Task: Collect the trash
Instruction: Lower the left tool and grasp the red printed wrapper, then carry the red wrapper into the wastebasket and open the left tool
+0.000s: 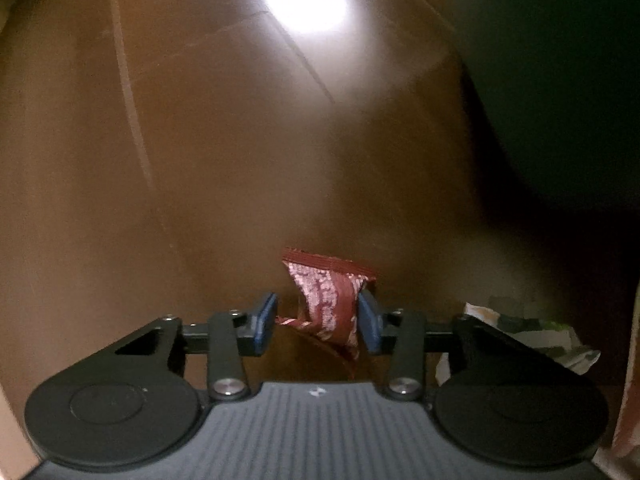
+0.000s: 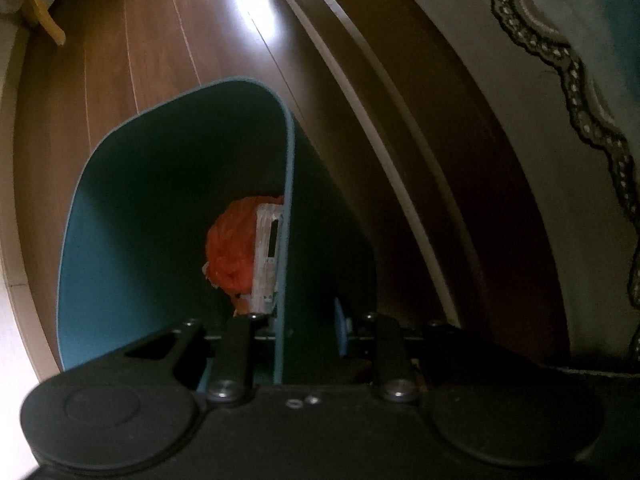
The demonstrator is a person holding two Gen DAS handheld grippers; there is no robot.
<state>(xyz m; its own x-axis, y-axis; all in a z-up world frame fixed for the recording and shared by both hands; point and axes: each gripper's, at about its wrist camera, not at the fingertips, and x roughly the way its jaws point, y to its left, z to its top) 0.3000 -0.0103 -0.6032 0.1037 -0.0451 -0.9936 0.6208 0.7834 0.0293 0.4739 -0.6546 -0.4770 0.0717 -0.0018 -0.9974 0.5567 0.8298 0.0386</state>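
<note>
A crumpled red snack wrapper [image 1: 328, 300] with a white pattern stands on the brown wooden floor [image 1: 160, 160]. My left gripper [image 1: 316, 320] points down over it, and both blue pads [image 1: 370, 320] touch its sides, so the wrapper is pinched between them. In the right wrist view a teal bin [image 2: 120, 200] is seen from above. Its right wall [image 2: 286, 240] runs between the fingers of my right gripper [image 2: 304, 328], which is shut on that wall. Inside the bin lie an orange plastic bag [image 2: 232, 248] and a white package [image 2: 266, 256].
Crumpled white and green paper [image 1: 528, 328] lies right of the left gripper. A dark green mass [image 1: 560, 80] looms at upper right. A pale door strip [image 2: 380, 120] and a rug with a patterned border [image 2: 560, 60] run right of the bin. A yellow object [image 2: 44, 20] sits far left.
</note>
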